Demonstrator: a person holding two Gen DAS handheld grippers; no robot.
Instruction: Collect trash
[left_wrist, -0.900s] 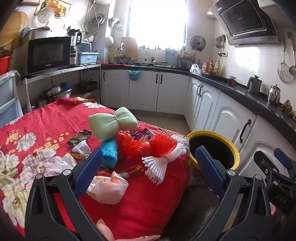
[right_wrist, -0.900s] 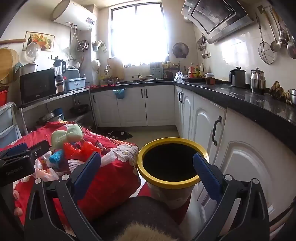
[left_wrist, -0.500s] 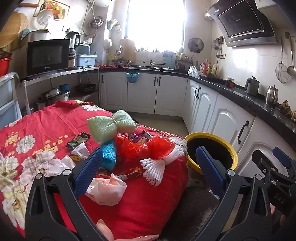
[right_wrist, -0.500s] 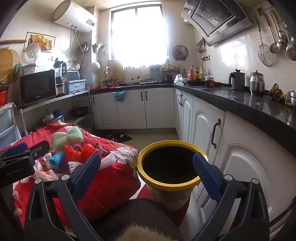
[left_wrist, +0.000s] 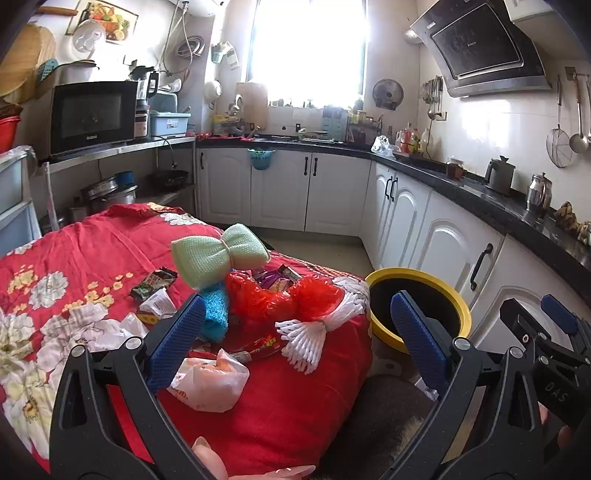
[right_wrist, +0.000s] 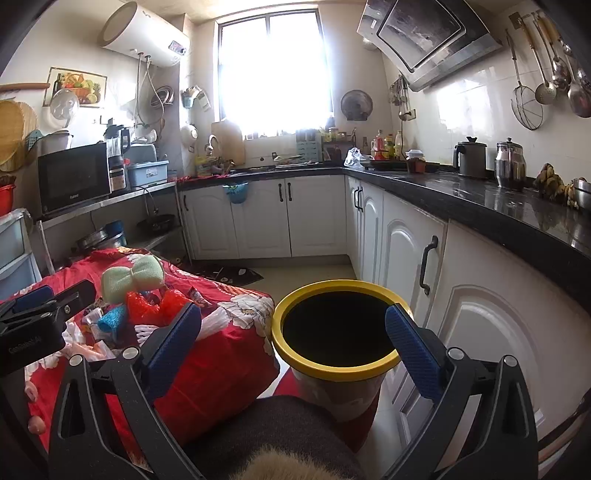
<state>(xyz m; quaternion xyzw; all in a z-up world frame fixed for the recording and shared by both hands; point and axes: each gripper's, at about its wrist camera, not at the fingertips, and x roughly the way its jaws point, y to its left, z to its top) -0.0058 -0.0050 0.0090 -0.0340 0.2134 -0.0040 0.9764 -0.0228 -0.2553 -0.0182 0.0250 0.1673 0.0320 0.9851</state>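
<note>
A yellow-rimmed bin (right_wrist: 334, 328) stands on the floor right of a table under a red flowered cloth (left_wrist: 74, 254); it also shows in the left wrist view (left_wrist: 421, 280). On the cloth lie a crumpled plastic bag (left_wrist: 210, 380), a red snack wrapper (left_wrist: 258, 345), white foam net (left_wrist: 314, 332), red netting (left_wrist: 273, 299), a blue scrubber (left_wrist: 216, 310), a green bow sponge (left_wrist: 218, 254) and small wrappers (left_wrist: 153, 284). My left gripper (left_wrist: 295, 339) is open and empty above the table's near edge. My right gripper (right_wrist: 293, 343) is open and empty, just before the bin.
White cabinets (right_wrist: 406, 243) under a dark counter (right_wrist: 498, 206) run along the right wall close behind the bin. A microwave (left_wrist: 92, 114) sits on a shelf at the left. A dark furry surface (right_wrist: 280, 435) lies below both grippers.
Both views have shifted slightly, with the table and bin sitting a little lower and nearer. Both grippers stay open and empty.
</note>
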